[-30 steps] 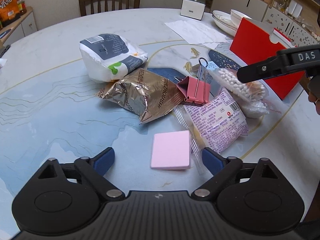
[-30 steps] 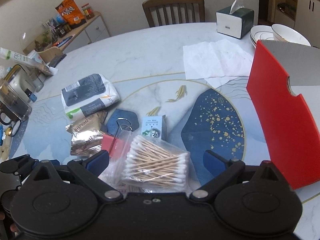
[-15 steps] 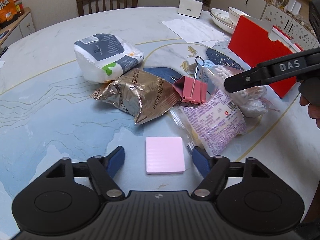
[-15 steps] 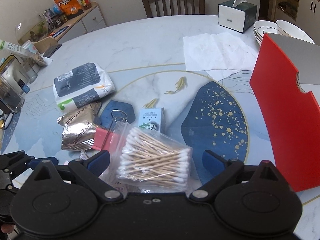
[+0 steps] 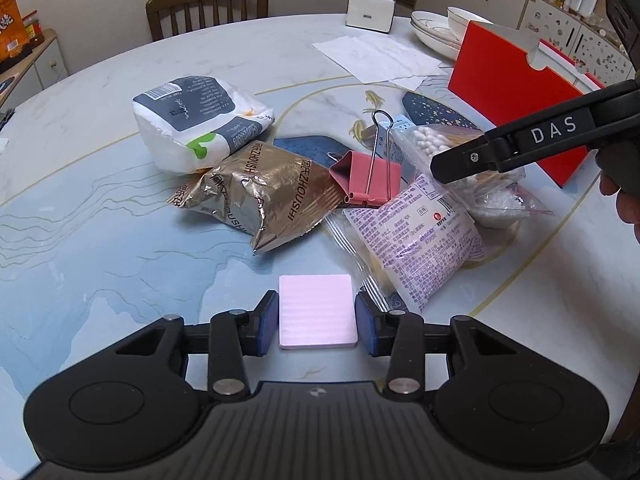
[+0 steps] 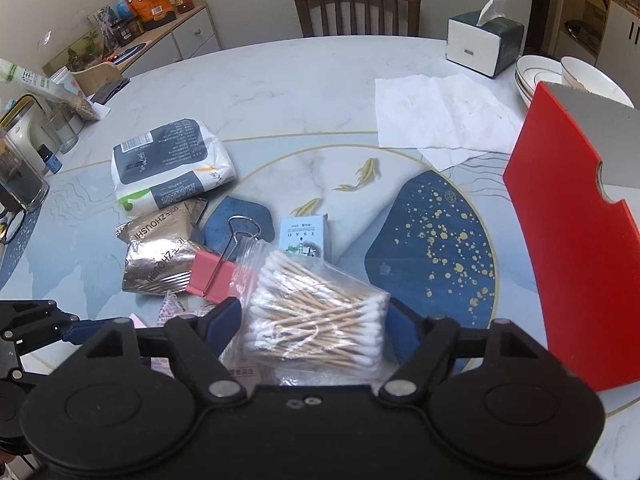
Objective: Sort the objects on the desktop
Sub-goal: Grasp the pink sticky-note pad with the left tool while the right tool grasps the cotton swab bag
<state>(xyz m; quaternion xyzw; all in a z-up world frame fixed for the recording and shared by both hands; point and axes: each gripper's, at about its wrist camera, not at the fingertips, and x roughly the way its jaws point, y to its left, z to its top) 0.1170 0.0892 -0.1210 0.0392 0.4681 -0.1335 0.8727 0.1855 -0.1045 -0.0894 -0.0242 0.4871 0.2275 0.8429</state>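
A pink sticky-note pad (image 5: 317, 311) lies flat on the table between the pads of my left gripper (image 5: 316, 322), which has closed in to its two sides. My right gripper (image 6: 314, 320) has its pads against both sides of a clear bag of cotton swabs (image 6: 316, 316). The right gripper's finger (image 5: 520, 144) shows above that bag (image 5: 440, 140) in the left wrist view. A pile lies beyond: a pink binder clip (image 5: 368, 180), a gold foil snack bag (image 5: 260, 196), a purple snack packet (image 5: 424, 232), a white tissue pack (image 5: 196, 120) and a small box (image 6: 306, 236).
A red open box (image 6: 576, 248) stands at the right. Paper sheets (image 6: 436, 116), a tissue box (image 6: 480, 40) and stacked bowls (image 6: 560, 76) lie at the back right. Jars and bottles (image 6: 24, 160) crowd the left edge. A chair (image 5: 208, 4) stands beyond the table.
My left gripper has moved forward over the pink pad and its jaws have closed in to the pad's sides. My right gripper's jaws have closed in around the cotton swab bag.
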